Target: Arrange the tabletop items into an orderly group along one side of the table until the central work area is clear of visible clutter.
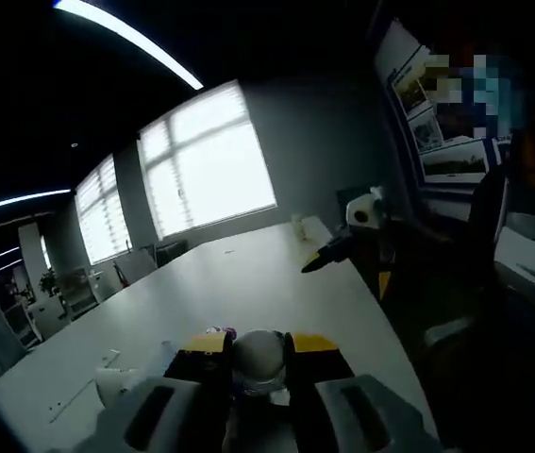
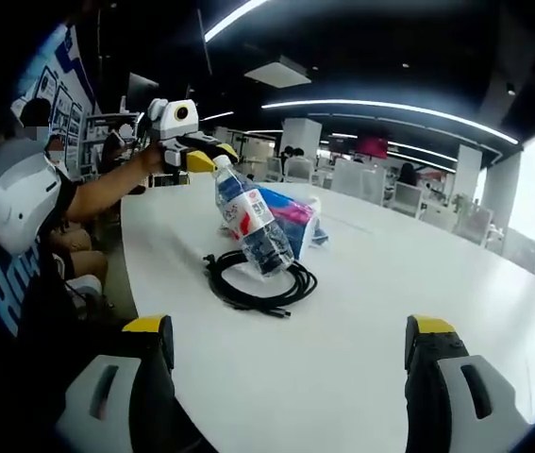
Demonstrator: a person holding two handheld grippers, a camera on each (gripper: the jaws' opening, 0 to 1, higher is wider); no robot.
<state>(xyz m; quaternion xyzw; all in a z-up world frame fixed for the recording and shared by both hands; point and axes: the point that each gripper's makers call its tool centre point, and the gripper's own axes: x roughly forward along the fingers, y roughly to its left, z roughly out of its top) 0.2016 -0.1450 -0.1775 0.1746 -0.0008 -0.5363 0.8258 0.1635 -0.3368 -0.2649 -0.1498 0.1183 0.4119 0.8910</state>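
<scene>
Clear plastic bottle (image 2: 253, 225) held by its cap end in the left gripper (image 2: 203, 159), tilted over the black cable coil (image 2: 259, 279) near the table (image 2: 361, 311) edge, a pink packet (image 2: 295, 219) just behind. The right gripper (image 2: 291, 354) hangs wide and empty. I'd stand the bottle upright beside the coil, not on it, before letting go.

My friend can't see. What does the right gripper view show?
A plastic water bottle, held at its cap by the left gripper, leans over a coiled black cable on a white table. A blue and pink packet lies behind; the right gripper is open below.
</scene>
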